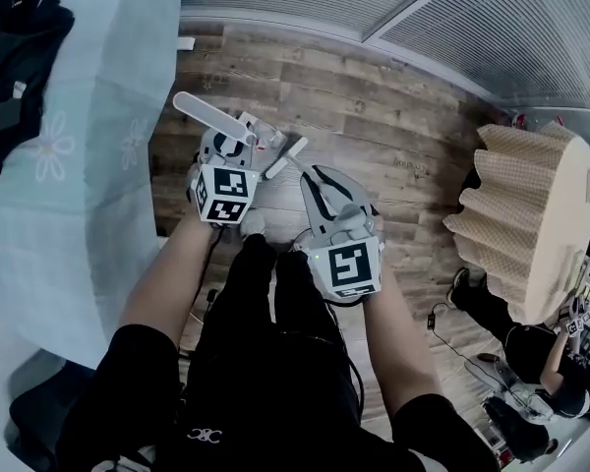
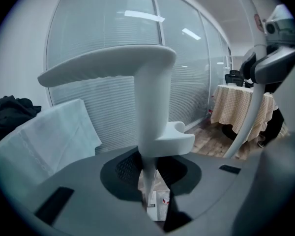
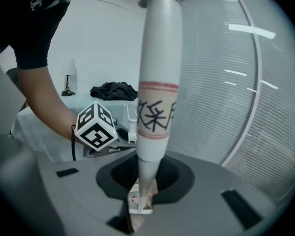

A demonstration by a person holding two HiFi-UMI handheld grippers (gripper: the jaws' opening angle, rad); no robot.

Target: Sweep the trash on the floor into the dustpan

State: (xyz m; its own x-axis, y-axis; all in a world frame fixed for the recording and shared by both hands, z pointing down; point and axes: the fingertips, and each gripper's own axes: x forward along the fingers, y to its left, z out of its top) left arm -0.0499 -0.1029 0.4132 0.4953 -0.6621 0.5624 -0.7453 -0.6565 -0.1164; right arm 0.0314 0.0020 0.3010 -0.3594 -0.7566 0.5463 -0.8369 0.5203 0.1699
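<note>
Underfoot, a brown wood-plank floor (image 1: 393, 116) fills the head view. A table under a pale blue cloth (image 1: 88, 165), with a black garment (image 1: 15, 57) on it, stands at the person's left. A round table draped in beige checked cloth (image 1: 526, 214) stands at the right. Both grippers are held close together in front of the person's body. The left gripper (image 1: 238, 141) (image 2: 150, 181) has its jaws closed on the stem of a white plastic dustpan handle (image 1: 211, 116) (image 2: 150, 107). That stem rises upright to a curved crosswise grip, with a small hooked clip on one side. The right gripper (image 1: 310, 170) (image 3: 142, 186) has its jaws closed on the tapered lower part of a white broom handle (image 1: 285, 155) (image 3: 157, 82). This handle bears a red band and black hand-drawn characters. Through the gap beneath each pair of jaws, a small white scrap with red marks (image 2: 160, 200) (image 3: 136, 199) shows far below; what it is cannot be told.
</note>
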